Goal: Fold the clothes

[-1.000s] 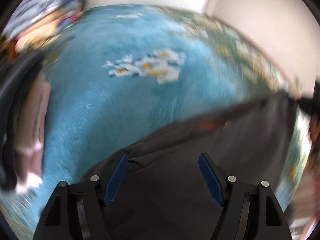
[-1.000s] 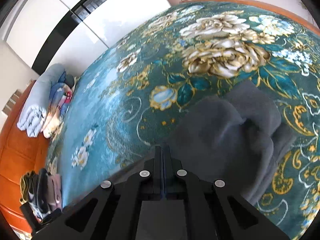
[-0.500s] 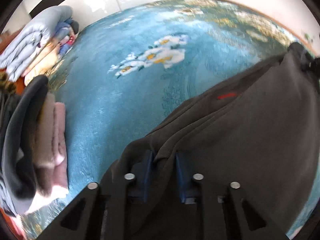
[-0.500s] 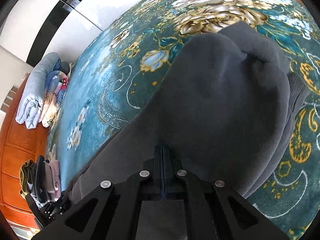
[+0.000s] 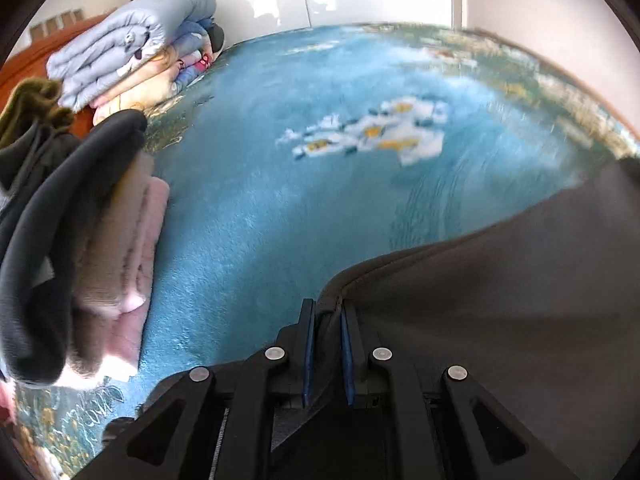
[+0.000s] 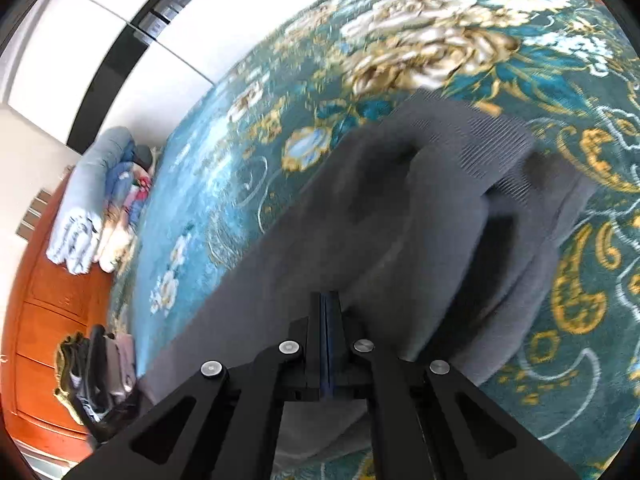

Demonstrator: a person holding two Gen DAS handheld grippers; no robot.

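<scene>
Since one second ago, the left gripper [image 5: 327,314] has closed from wide apart onto an edge of the dark grey garment [image 5: 500,300], and its blue pads [image 5: 307,344] now pinch the cloth. The right gripper [image 6: 325,306] has its jaws pressed together; the garment hangs around them, but I cannot tell if cloth is between. The garment is stretched above the floral blanket [image 6: 440,48], so folding seems only beginning. A stack of folded clothes [image 5: 100,240] lies nearby. The garment's type stays unclear, partly blurred.
</scene>
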